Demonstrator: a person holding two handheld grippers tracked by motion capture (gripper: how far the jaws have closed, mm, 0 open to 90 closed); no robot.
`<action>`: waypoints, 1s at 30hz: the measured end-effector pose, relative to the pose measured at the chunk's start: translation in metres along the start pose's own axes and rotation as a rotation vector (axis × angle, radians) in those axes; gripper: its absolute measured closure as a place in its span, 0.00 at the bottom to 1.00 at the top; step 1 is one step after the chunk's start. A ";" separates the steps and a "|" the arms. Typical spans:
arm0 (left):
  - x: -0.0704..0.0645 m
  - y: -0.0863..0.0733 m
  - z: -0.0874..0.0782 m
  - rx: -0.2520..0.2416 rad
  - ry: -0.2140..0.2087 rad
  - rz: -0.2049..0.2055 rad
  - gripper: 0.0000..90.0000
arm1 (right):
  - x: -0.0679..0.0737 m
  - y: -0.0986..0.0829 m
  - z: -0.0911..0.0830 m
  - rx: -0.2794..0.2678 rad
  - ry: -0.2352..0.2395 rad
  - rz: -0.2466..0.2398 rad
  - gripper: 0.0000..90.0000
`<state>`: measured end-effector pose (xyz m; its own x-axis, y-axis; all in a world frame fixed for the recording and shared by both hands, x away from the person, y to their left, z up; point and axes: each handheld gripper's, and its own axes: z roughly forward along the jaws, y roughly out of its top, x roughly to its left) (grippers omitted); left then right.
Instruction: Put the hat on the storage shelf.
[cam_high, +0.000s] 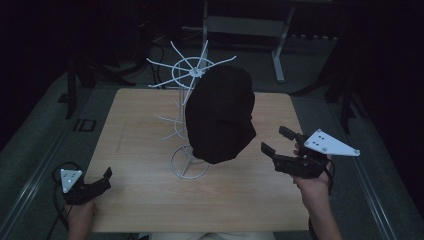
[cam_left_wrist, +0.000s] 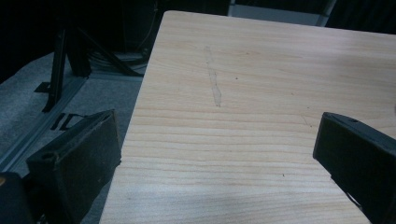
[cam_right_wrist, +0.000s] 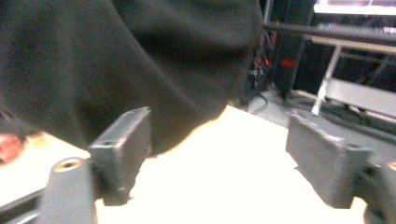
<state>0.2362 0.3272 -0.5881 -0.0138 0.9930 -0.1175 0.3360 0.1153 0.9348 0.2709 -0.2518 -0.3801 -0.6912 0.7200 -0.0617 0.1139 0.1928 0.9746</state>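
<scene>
One black garment (cam_high: 220, 115) is hanging on one white wire rack (cam_high: 190, 100), which is standing mid-table on a ring base — the cloth is hiding most of the rack's right side. The wooden table (cam_high: 150, 200) is carrying nothing else. I am holding my right gripper (cam_high: 278, 144) just right of the garment, jaws spread wide and gripping nothing; in its own view the cloth is looming ahead. My left gripper (cam_high: 106, 176) is sitting at the near left corner, well apart — jaws likewise wide, empty.
</scene>
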 end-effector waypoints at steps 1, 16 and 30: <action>0.000 0.000 0.000 0.000 0.000 0.000 0.02 | -0.003 -0.006 0.002 0.018 -0.016 -0.001 0.19; 0.000 0.000 0.000 0.001 0.001 0.001 0.02 | -0.046 -0.098 0.026 0.188 -0.078 0.093 0.15; 0.000 0.000 0.000 0.001 0.000 -0.001 0.02 | -0.080 -0.162 0.019 0.316 -0.211 0.174 0.16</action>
<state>0.2362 0.3273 -0.5880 -0.0140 0.9929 -0.1180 0.3371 0.1158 0.9343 0.3212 -0.3283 -0.5367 -0.4845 0.8745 0.0229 0.4521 0.2278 0.8624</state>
